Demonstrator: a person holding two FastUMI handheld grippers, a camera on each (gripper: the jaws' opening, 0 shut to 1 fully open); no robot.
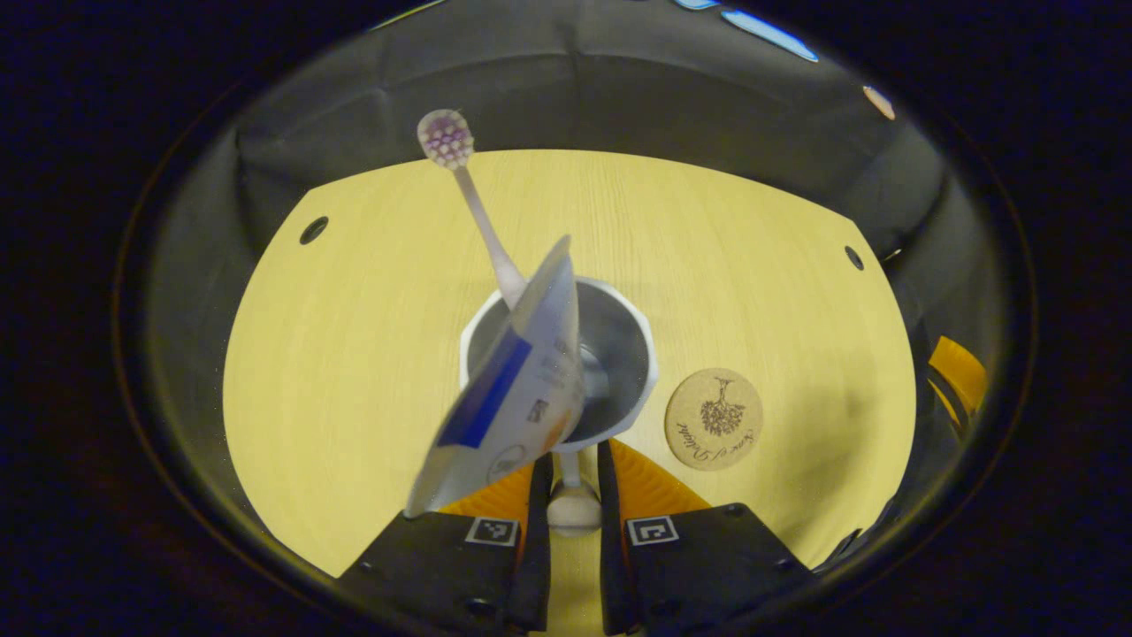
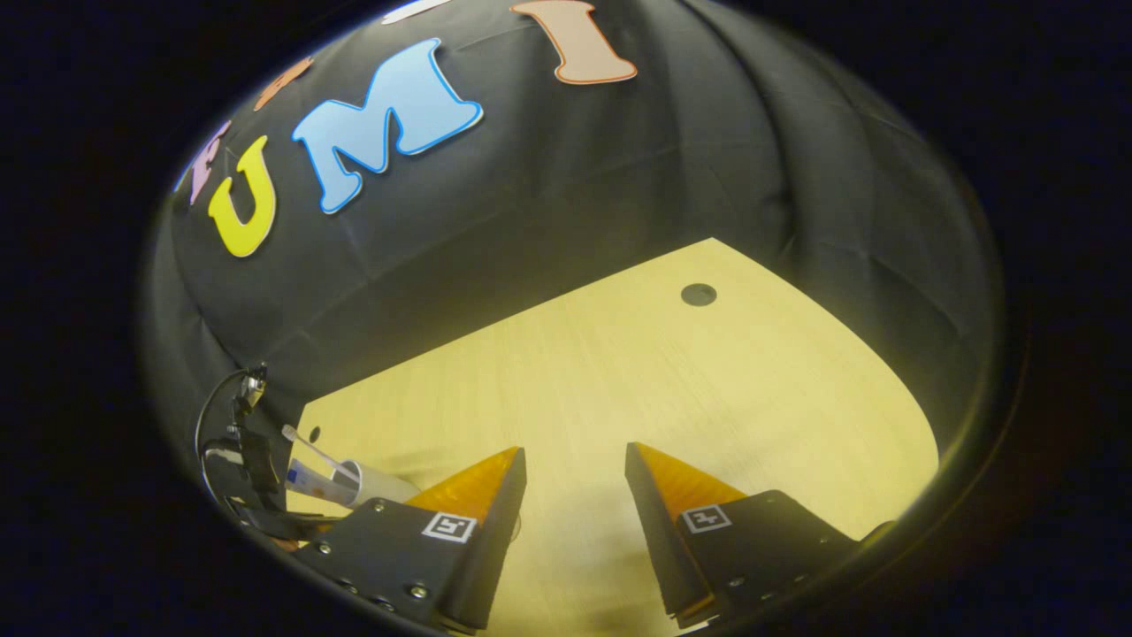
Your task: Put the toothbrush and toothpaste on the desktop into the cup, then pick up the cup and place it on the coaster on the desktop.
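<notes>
Both toothbrush (image 1: 460, 190) and toothpaste (image 1: 513, 372) standing in cup (image 1: 619, 354), leaning up-left. Cup handle (image 1: 573, 504) between left gripper (image 1: 573, 495) fingers, jaws nearly closed around it; contact can't be confirmed. Coaster (image 1: 713, 418) just right of cup on desktop (image 1: 354, 372). Right gripper (image 2: 575, 478) spread open, holding nothing, well apart from cup. Next, likely: lift, shift right onto coaster.

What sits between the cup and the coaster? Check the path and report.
Nothing visible. In the left gripper view the cup, holding the toothbrush and toothpaste, stands just beside the coaster, with only bare desktop between. The left gripper straddles the cup's handle.
</notes>
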